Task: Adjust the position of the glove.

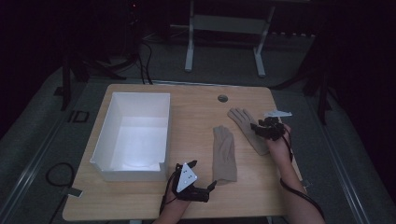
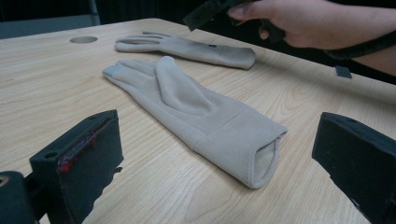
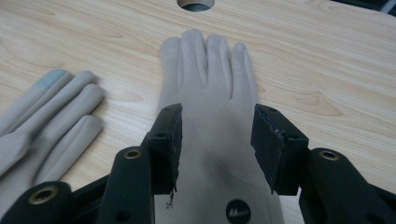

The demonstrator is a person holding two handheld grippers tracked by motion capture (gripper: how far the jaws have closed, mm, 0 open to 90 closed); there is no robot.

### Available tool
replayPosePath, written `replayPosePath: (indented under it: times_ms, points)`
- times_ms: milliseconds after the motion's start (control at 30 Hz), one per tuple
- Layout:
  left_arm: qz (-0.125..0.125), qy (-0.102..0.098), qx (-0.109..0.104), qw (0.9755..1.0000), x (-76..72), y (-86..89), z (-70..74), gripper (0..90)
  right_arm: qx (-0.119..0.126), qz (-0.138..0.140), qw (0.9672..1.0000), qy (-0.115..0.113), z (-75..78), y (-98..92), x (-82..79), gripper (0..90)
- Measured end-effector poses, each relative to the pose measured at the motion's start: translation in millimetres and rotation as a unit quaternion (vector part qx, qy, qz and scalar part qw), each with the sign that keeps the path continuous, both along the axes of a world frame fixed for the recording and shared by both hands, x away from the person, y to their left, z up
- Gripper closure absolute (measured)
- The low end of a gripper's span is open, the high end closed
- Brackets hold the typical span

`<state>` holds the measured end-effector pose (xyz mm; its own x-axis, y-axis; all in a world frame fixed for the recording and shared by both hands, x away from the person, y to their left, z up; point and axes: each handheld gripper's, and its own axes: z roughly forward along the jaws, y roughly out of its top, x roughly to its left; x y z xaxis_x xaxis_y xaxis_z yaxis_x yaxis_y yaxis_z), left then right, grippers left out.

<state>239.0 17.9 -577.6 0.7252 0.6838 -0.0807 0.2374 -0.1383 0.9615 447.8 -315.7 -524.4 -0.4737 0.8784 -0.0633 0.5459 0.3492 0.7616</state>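
Two beige gloves lie flat on the wooden table [image 1: 140, 200]. The near glove [image 1: 224, 154] [image 2: 201, 112] lies with its cuff toward the front edge. My left gripper [image 1: 209, 190] [image 2: 219, 128] rests low beside that cuff, jaws wide open, with the cuff just ahead between them and untouched. The far glove [image 1: 243, 120] [image 3: 205, 70] lies at an angle, fingers toward the table's hole. My right gripper [image 1: 258, 127] [image 3: 217, 126] hangs over its palm with jaws open on either side, gripping nothing. A small dark logo marks this glove near the cuff.
An empty white box [image 1: 105, 135] stands on the left half of the table. A round cable hole [image 1: 222, 98] sits near the far edge. Beyond the table are desk legs and cables on a dark floor. The right gripper's cable trails along the forearm.
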Motion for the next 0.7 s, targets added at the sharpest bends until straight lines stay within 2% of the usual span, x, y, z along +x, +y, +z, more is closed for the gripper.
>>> replayPosePath:
  times_ms: [200,333,400,500,567,633,700]
  points:
    - [-0.001,0.0,0.0,1.0,-0.1,0.2,0.0,2.0,-0.005,-0.008,0.9999,0.013,-16.3,0.8,8.3,53.2]
    - [-0.001,-0.001,0.0,1.0,-0.1,0.2,0.0,2.0,0.001,-0.01,0.9998,0.02,-23.6,0.6,15.1,52.6]
    - [-0.001,-0.001,-0.001,1.0,-0.1,0.2,-0.1,2.0,-0.008,0.0,0.9994,0.033,-31.3,2.8,17.7,55.5]
    - [-0.002,0.0,-0.001,1.0,-0.1,0.1,-0.1,2.0,0.009,-0.001,0.9996,0.028,-34.1,1.5,16.9,60.3]
    - [-0.002,-0.001,-0.001,1.0,-0.1,0.2,-0.1,2.0,0.016,0.0,0.9994,0.03,-34.2,1.5,16.3,67.8]
    - [-0.002,-0.001,-0.001,1.0,-0.1,0.2,-0.1,2.0,0.007,-0.002,0.9995,0.03,-33.3,4.3,14.9,77.4]
    - [-0.002,-0.001,-0.001,1.0,-0.1,0.2,-0.1,2.0,0.009,-0.012,0.9992,0.036,-31.7,6.3,14.4,80.9]
